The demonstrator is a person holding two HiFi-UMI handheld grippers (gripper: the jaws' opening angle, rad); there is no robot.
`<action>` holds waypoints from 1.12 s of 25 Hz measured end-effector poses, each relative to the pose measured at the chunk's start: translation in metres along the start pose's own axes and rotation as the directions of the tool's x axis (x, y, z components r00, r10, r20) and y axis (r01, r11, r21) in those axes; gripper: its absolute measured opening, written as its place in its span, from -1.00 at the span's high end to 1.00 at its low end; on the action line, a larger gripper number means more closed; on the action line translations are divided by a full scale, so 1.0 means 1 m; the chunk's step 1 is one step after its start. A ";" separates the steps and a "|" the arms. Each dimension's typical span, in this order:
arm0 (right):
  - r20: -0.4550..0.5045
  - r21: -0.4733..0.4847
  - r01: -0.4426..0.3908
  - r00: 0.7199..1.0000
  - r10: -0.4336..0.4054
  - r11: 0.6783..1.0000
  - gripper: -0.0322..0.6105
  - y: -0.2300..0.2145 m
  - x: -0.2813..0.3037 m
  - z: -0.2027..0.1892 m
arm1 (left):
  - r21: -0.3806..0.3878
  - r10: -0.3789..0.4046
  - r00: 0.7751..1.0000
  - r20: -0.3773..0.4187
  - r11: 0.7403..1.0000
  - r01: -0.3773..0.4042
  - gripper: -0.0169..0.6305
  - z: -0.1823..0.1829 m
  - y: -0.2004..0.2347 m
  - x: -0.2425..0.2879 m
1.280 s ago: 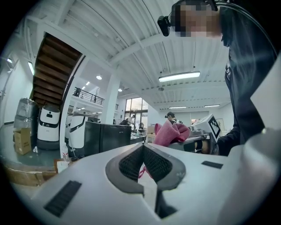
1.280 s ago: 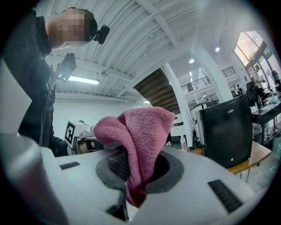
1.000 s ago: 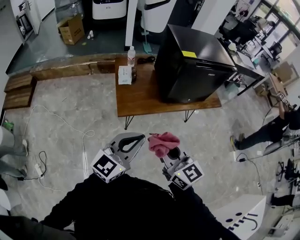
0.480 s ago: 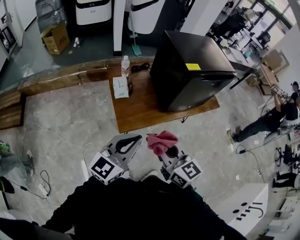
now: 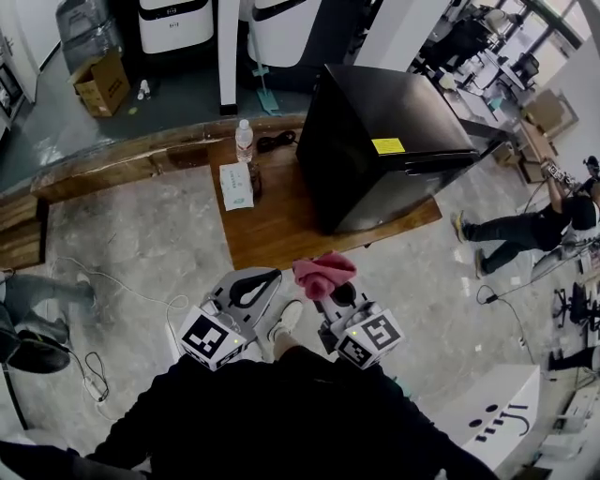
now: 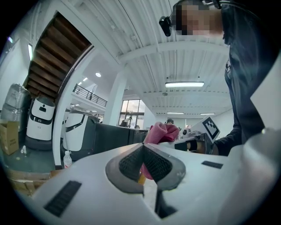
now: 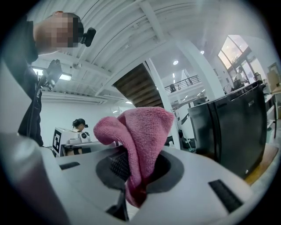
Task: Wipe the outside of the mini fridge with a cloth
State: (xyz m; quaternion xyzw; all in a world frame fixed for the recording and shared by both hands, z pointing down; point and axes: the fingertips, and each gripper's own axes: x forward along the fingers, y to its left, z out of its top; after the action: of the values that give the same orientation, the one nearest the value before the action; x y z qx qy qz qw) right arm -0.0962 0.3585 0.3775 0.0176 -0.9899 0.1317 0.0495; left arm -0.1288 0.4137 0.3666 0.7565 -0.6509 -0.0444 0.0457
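Observation:
The black mini fridge [image 5: 384, 141] stands on the right half of a low wooden table [image 5: 272, 220]; the right gripper view shows the fridge [image 7: 228, 127] ahead to the right. My right gripper [image 5: 330, 292] is shut on a pink cloth [image 5: 322, 273], which bunches up out of its jaws [image 7: 136, 145]. It hovers over the floor just short of the table's front edge. My left gripper [image 5: 251, 285] is beside it to the left, shut and holding nothing [image 6: 142, 165]. The pink cloth [image 6: 160, 132] shows past its jaws.
A water bottle [image 5: 244, 141], a white packet [image 5: 237, 186] and a dark cable [image 5: 274, 142] lie on the table's left part. White machines [image 5: 178, 23] and a cardboard box [image 5: 98, 84] stand behind. A person [image 5: 520, 225] is at the right, cables [image 5: 122, 281] cross the floor at left.
The table and fridge have come closer and shifted slightly in the head view as I step forward. Both grippers keep their pose, cloth still held. A shoe now shows between the grippers.

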 end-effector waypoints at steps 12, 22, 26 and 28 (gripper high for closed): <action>0.113 0.129 -0.104 0.990 0.089 0.986 0.75 -0.090 0.086 0.043 | 0.052 0.078 0.997 -0.019 0.996 -0.077 0.93 0.017 0.086 0.096; 0.201 0.165 -0.061 0.979 0.027 0.984 0.75 -0.159 0.175 0.086 | 0.111 0.172 0.985 0.014 0.979 -0.173 0.93 0.058 0.171 0.154; 0.229 0.216 0.004 0.972 -0.055 0.976 0.75 -0.184 0.215 0.091 | 0.118 0.155 0.988 0.015 0.981 -0.155 0.93 0.061 0.212 0.168; 0.239 0.276 0.027 0.966 -0.096 0.961 0.75 -0.201 0.239 0.095 | 0.126 0.128 0.992 0.016 0.984 -0.129 0.93 0.066 0.238 0.179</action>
State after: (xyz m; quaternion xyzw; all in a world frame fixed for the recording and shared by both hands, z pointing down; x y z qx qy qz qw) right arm -0.3335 0.1340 0.3629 0.0717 -0.9599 0.2606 -0.0747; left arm -0.3435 0.2008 0.3304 0.7143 -0.6999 -0.0030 -0.0024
